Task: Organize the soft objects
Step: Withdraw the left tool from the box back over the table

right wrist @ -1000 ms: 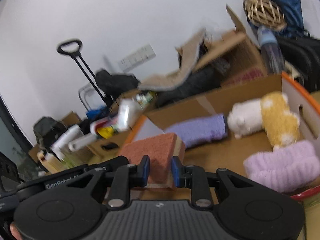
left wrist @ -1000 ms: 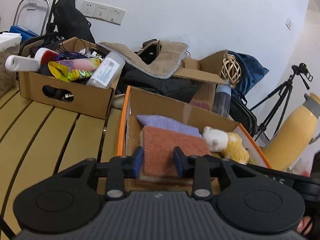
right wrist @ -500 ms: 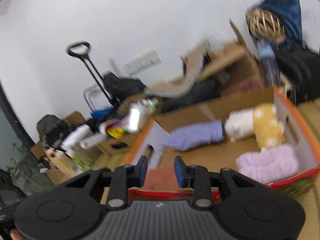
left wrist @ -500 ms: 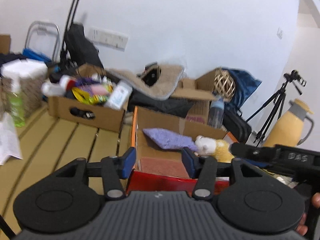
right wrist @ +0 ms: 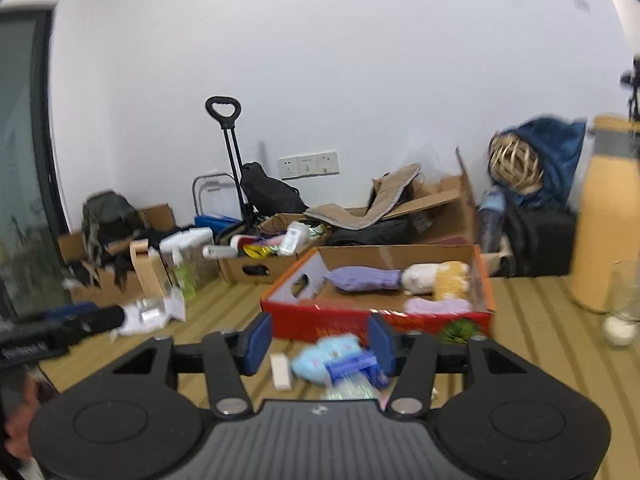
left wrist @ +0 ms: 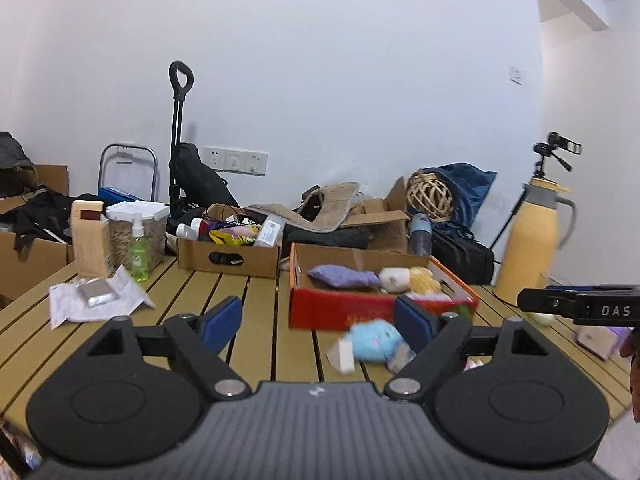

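Note:
A red-fronted cardboard box (left wrist: 360, 310) stands on the slatted wooden table (left wrist: 260, 320). It holds a purple cloth (left wrist: 344, 276), a white-and-yellow plush (left wrist: 408, 280) and a lilac fluffy piece (right wrist: 436, 305). On the table in front of the box lies a light-blue plush (left wrist: 374, 338), blurred. My left gripper (left wrist: 318, 322) hangs back from the box, its jaws opening wide with nothing gripped. My right gripper (right wrist: 319, 338) is also back from the box, jaws opening and empty. The blue plush (right wrist: 332, 354) lies on the table beyond them, untouched.
A brown box of bottles and packets (left wrist: 228, 258) stands left of the red box. Further left are a green spray bottle (left wrist: 139, 248) and a paper sheet with a foil pack (left wrist: 96, 296). A yellow thermos (left wrist: 528, 248) and a glass (right wrist: 624, 300) stand at the right.
Both grippers let go of the rust-coloured pad, which stayed in the red box. They drew back and up from the box, and their jaws spread wider.

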### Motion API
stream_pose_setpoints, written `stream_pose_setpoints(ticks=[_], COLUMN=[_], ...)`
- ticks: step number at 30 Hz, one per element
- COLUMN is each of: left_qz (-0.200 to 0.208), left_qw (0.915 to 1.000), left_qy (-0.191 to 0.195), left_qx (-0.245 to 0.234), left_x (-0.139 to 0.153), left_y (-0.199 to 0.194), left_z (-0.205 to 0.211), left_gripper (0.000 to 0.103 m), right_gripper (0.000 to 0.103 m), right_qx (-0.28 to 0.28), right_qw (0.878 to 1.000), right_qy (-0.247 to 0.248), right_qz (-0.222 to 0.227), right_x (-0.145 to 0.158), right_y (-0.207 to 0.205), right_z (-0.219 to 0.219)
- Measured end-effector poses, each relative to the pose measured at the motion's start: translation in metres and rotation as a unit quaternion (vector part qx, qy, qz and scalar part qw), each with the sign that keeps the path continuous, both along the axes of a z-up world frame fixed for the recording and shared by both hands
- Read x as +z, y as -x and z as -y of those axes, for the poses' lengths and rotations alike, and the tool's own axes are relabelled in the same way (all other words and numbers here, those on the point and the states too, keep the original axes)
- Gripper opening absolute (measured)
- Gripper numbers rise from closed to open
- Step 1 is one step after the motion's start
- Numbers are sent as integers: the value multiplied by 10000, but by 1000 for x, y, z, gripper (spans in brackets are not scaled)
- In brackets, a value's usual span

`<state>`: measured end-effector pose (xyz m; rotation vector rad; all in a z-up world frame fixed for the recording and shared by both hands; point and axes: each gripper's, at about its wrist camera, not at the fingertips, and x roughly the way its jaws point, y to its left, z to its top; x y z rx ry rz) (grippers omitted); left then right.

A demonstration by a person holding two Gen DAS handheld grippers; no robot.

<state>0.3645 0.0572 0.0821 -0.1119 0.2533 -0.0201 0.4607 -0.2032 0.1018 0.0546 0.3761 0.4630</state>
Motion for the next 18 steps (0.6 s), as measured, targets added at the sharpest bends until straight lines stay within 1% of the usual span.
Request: stream_pose_setpoints(ticks=[1,2,3,5,8,10,12,15,18], left_qz=[42,69,76,-4,-205,-254,-282,-421,-485], left_qw=[10000,9999,9999,10000,9997,9991,9984,9981,9981], left_qy=[-49,-85,-82,-20,-105,-293,-443,-421,-355], left_qx=[-23,-34,-20,-29,-46,-162,-225,-154,-167], left_x=[-4,-8,-13,-24,-43,-53,-61,-68,-77], left_y=[17,32,44,68,96,107,111,105,100], left_z=[5,8,9,12,19,24,29,30,32], left_gripper=[89,91,94,95,97,100,102,102,102], right_gripper=[65,72,76,82,85,85,85,85,85], right_qx=[-102,-185,-233,-376,-545,-636,-708,-711,-721], right_qw=[9998,9994,9988,9966,9934,9940,9951,9954,9952], right_qy=[141,225,314,528,721,634,538,585,634], right_qz=[92,188,289,514,701,618,442,250,197], right_x=[-3,-6,-10,-20,-40,-56,-73,-90,-97], right_y=[17,32,48,83,132,160,184,203,204], right_z=[2,3,5,9,14,21,26,30,31])
